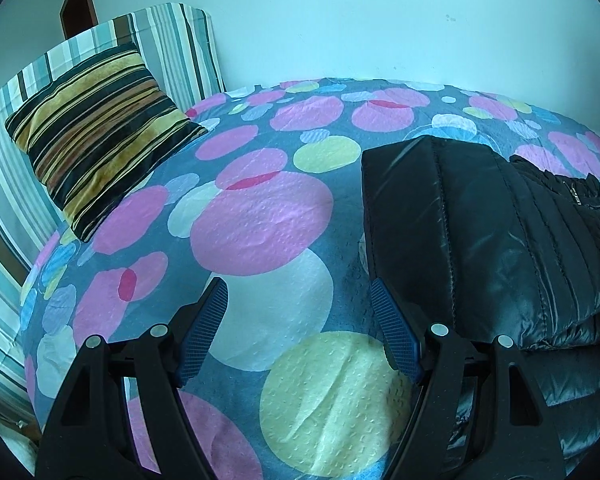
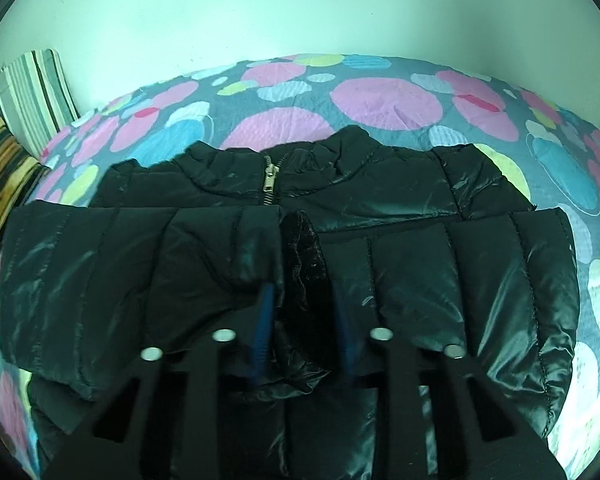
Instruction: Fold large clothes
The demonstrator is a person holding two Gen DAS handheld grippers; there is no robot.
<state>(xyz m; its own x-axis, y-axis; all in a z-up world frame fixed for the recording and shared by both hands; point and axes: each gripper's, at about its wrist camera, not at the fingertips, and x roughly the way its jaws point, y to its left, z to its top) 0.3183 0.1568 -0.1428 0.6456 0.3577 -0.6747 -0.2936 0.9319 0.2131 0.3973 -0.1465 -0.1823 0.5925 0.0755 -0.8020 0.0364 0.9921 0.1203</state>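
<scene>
A black shiny puffer jacket [image 2: 400, 200] lies front up on the bed, its zipper pull [image 2: 271, 176] near the collar and both sleeves folded across the chest. My right gripper [image 2: 302, 290] is shut on the dark cuff [image 2: 304, 248] of one sleeve, which fills the gap between the blue pads at the middle of the jacket. In the left wrist view the jacket [image 1: 480, 220] shows at the right. My left gripper [image 1: 298, 286] stands open over the bedspread just left of the jacket's edge, with nothing between its fingers.
The bedspread [image 1: 260, 220] is blue-grey with large pink, yellow and white circles. A brown and black striped pillow [image 1: 100, 136] leans at the left against a teal striped cushion [image 1: 172, 48]. A pale wall runs behind the bed.
</scene>
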